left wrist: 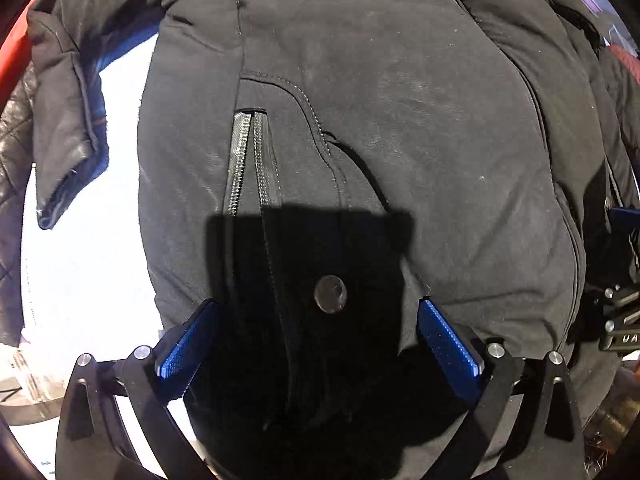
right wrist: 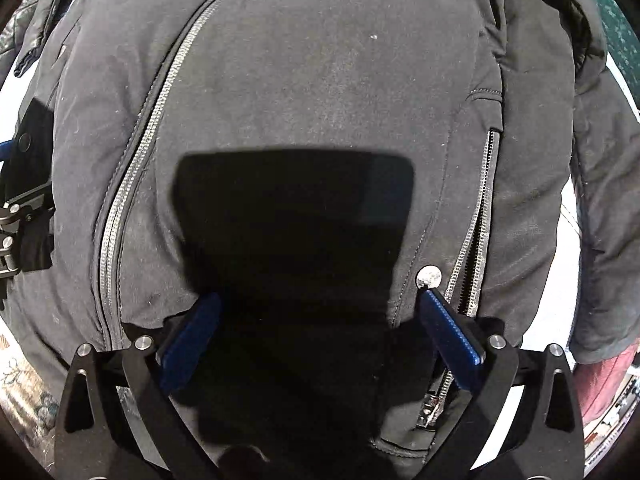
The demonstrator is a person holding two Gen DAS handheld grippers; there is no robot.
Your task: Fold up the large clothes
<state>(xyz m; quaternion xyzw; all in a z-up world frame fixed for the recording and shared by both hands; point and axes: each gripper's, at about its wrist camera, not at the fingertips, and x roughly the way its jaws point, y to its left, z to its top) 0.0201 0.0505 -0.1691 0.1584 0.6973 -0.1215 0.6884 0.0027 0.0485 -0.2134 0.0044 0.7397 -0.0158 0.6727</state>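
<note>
A large black padded jacket [left wrist: 400, 120] lies spread over a white surface and fills both views. In the left wrist view my left gripper [left wrist: 318, 308] points down at it, open, blue pads [left wrist: 188, 344] wide apart over a round snap button [left wrist: 330, 294] and an open pocket zipper [left wrist: 248, 160]. A sleeve [left wrist: 68, 128] lies off to the left. In the right wrist view my right gripper [right wrist: 320, 300] is open above the jacket [right wrist: 320, 80], between the long front zipper [right wrist: 140, 160] and a pocket zipper [right wrist: 476, 232]. A shiny snap [right wrist: 428, 278] sits by its right fingertip. Neither holds cloth.
The white table surface [left wrist: 88, 280] shows left of the jacket. A shiny dark quilted garment [left wrist: 12, 152] and a red rim [left wrist: 12, 56] lie at the far left. A red cloth [right wrist: 608, 376] sits at the lower right, green patterned material [right wrist: 616, 20] at the upper right.
</note>
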